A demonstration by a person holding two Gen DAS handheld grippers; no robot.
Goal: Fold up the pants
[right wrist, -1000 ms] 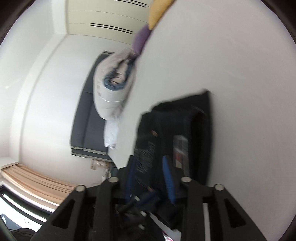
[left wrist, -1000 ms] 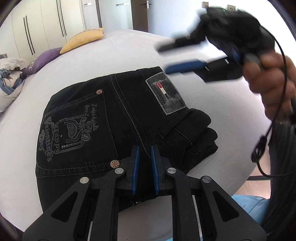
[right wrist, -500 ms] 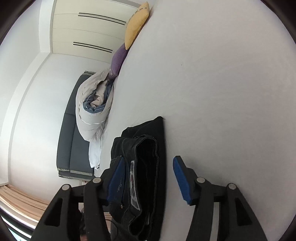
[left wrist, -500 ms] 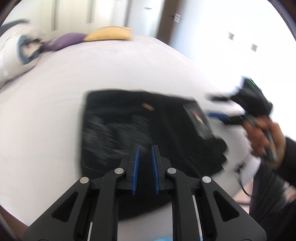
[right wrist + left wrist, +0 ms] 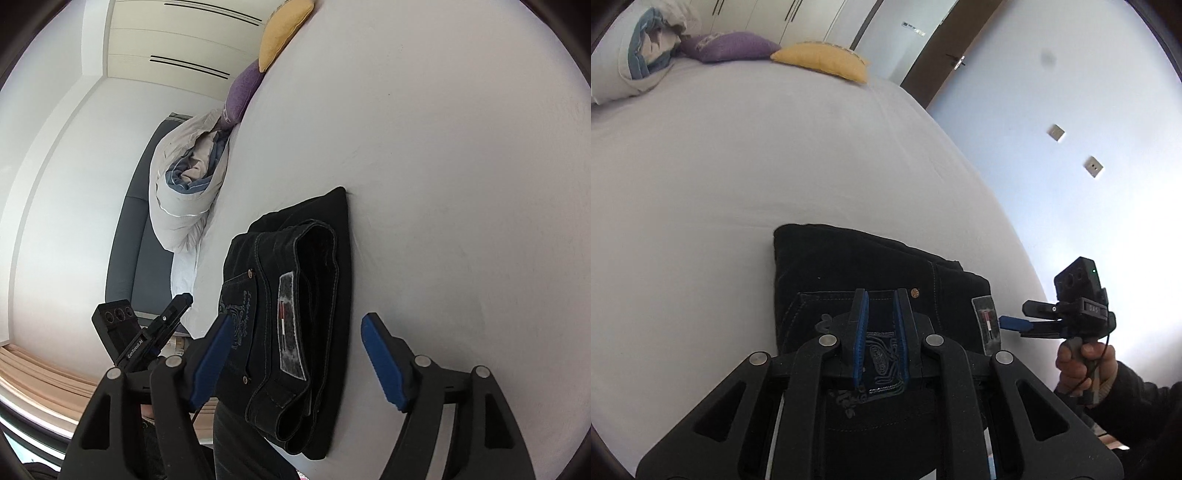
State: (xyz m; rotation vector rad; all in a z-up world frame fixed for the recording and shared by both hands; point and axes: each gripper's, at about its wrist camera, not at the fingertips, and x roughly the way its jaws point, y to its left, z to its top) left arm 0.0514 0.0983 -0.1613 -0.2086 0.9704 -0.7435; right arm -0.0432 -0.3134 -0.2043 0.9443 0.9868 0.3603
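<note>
The black jeans (image 5: 849, 266) lie folded in a compact stack on the white bed, back pocket embroidery and waist label facing up. They also show in the right wrist view (image 5: 295, 295). My left gripper (image 5: 881, 310) hovers just above the pocket with its blue pads a narrow gap apart, holding nothing. My right gripper (image 5: 299, 354) is wide open and empty, just off the waistband end of the stack. It also shows in the left wrist view (image 5: 1015, 323), beside the label, held by a hand.
The white bed sheet (image 5: 738, 166) stretches far beyond the jeans. A yellow pillow (image 5: 823, 61), a purple pillow (image 5: 731, 46) and a bundled duvet (image 5: 188, 184) lie at its far end. The bed's right edge (image 5: 1015, 229) borders a wall.
Both grippers pulled back from the jeans and the left view swung round. My right gripper opened wide and dropped level with the waistband. The jeans stayed folded in place.
</note>
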